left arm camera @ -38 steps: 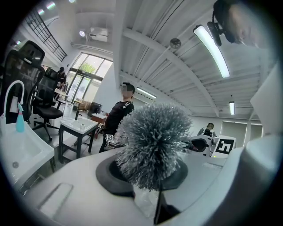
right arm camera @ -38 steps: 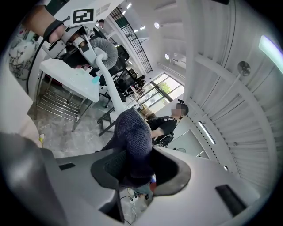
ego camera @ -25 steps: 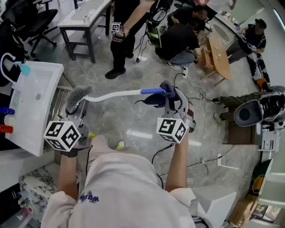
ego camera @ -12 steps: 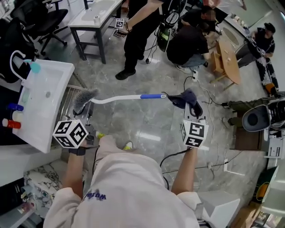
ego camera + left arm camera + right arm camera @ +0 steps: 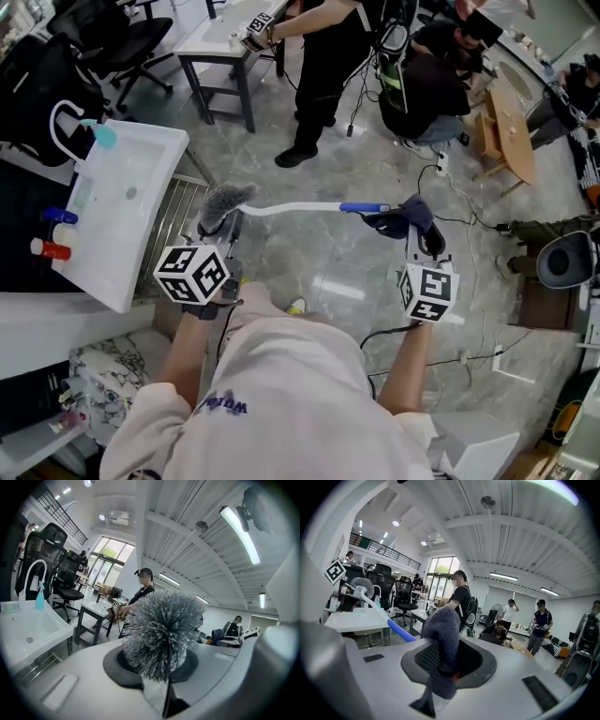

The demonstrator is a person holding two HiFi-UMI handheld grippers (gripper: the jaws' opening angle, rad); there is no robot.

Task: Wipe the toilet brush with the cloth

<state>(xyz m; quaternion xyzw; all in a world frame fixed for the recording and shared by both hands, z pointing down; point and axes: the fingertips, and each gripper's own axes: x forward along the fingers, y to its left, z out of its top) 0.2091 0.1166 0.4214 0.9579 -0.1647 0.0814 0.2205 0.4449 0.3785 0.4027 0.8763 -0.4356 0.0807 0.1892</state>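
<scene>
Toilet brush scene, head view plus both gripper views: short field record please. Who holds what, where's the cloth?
toilet brush: in the air, roughly level, bristle head toward the sink
left hand-held gripper: shut on the toilet brush at the bristle head
right hand-held gripper: shut on the cloth
cloth position: dark, bunched, at the blue handle end
cloth-to-handle contact: cannot tell

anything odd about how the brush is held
The left gripper clamps the toilet brush by its bristle head, not the handle, so the blue handle end points at the cloth pinched in the right gripper.
</scene>
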